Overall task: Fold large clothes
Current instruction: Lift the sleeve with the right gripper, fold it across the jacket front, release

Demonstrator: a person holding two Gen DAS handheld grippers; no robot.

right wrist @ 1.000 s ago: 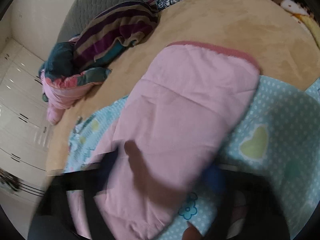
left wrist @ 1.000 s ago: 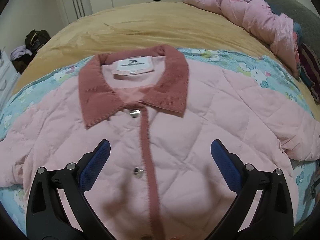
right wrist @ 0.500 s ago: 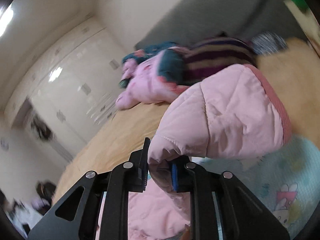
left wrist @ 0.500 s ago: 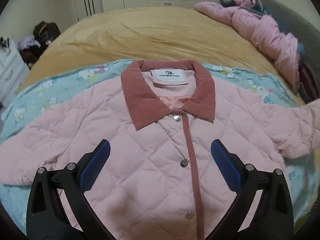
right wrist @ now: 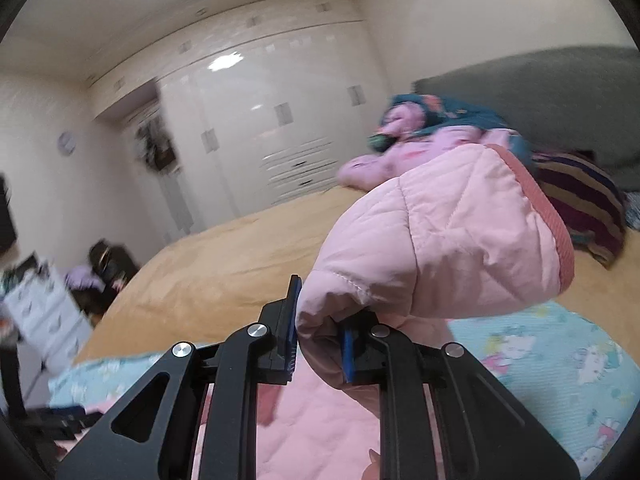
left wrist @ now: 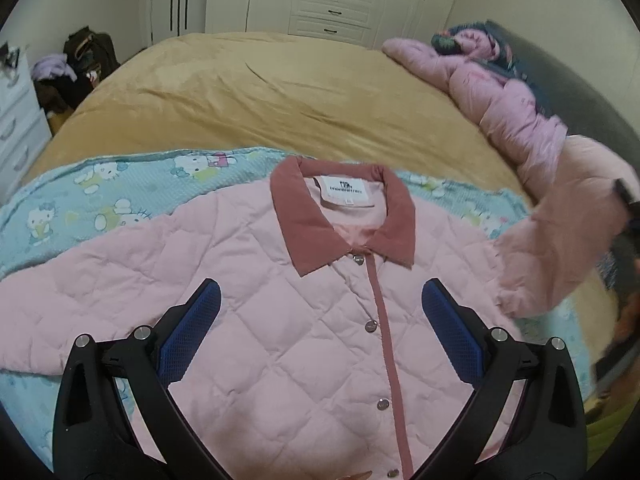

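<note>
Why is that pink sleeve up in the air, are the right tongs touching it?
Touching. The right wrist view shows the right tongs squeezed shut on a fold of the pink sleeve, with fabric bulging out above the blue pads.

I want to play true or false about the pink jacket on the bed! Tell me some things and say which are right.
1. The right gripper is pinching the jacket's sleeve. True.
2. The left gripper is shut tight on the collar. False: its fingers stand wide apart above the jacket, holding nothing.
3. The jacket lies on a blue cartoon-cat blanket. True.
4. The jacket's front is unbuttoned and spread wide open. False: it is closed, with its snaps in a row.
5. The collar is green. False: it is dark pink.
</note>
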